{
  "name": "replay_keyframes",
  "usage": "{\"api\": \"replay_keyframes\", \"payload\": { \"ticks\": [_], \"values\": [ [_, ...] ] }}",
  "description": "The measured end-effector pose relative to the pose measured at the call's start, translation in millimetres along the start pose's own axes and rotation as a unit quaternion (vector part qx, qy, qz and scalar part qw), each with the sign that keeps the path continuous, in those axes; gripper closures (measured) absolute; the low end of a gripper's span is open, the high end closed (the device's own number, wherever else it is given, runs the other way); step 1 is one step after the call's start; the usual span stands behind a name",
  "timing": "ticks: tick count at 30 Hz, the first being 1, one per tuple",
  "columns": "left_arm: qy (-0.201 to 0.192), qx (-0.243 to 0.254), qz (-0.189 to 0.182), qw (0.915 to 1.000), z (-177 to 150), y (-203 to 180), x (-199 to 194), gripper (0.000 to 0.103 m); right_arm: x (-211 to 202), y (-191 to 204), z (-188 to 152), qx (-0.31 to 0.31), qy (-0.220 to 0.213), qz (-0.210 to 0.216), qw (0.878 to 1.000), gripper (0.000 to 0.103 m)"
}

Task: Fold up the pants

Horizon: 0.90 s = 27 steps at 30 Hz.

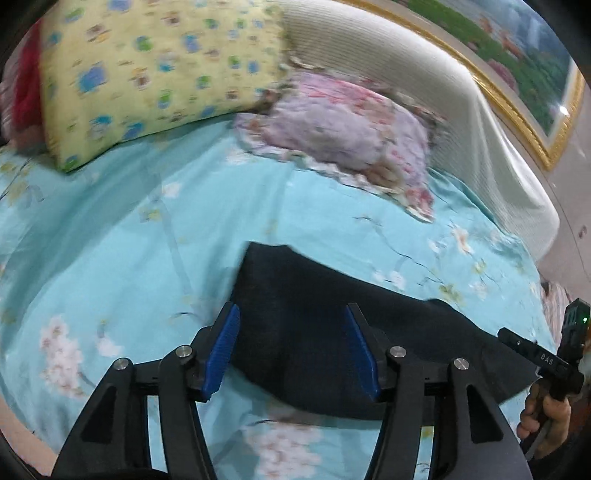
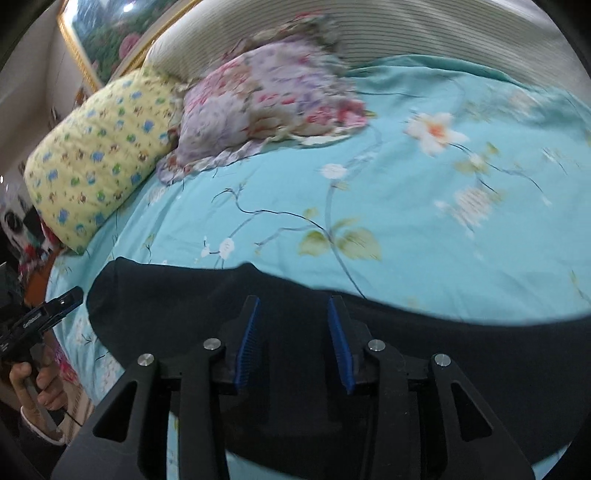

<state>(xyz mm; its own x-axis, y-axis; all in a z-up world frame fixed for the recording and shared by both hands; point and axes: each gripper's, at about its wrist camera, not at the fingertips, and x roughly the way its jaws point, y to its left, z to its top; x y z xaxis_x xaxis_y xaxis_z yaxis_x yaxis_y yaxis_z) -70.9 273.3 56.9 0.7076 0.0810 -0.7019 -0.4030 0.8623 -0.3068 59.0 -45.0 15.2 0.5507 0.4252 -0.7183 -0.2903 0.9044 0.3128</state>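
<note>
On a turquoise floral bedsheet (image 1: 110,236), dark navy pants (image 1: 314,325) lie flat at the near edge of the bed, reaching from 6 o'clock toward 4 o'clock in the left wrist view. The left gripper (image 1: 291,343) hangs over the pants' left end, fingers apart, the fabric between them. In the right wrist view the right gripper (image 2: 293,332) sits above the pants (image 2: 443,350), spread likewise. At 12 o'clock a lilac flowered pillow (image 2: 266,96) rests against a cream ribbed headboard (image 2: 424,29); at 10 o'clock a yellow printed pillow (image 2: 99,155) lies just beside it. A gilt-framed landscape painting (image 1: 524,66) hangs behind the headboard.
</note>
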Motion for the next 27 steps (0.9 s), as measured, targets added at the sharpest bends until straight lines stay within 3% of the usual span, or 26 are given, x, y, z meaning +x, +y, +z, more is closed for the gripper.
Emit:
{"api": "replay_keyframes", "payload": {
  "ticks": [7,14,21,27],
  "values": [
    [0.031,0.057,-0.048,0.9967,-9,-70,22,0.042,-50,-44,-35,0.065,-0.024,-0.030,0.997,0.060],
    [0.070,0.120,-0.082,0.9868,-26,-140,47,0.040,-100,-91,-70,0.127,-0.051,-0.062,0.989,0.057],
    [0.104,0.173,-0.117,0.9724,-42,-199,68,0.036,-133,-128,-97,0.179,-0.076,-0.087,0.977,0.057],
    [0.134,0.232,-0.152,0.9513,-52,-259,86,0.035,-151,-159,-114,0.228,-0.100,-0.109,0.962,0.056]
  ]
}}
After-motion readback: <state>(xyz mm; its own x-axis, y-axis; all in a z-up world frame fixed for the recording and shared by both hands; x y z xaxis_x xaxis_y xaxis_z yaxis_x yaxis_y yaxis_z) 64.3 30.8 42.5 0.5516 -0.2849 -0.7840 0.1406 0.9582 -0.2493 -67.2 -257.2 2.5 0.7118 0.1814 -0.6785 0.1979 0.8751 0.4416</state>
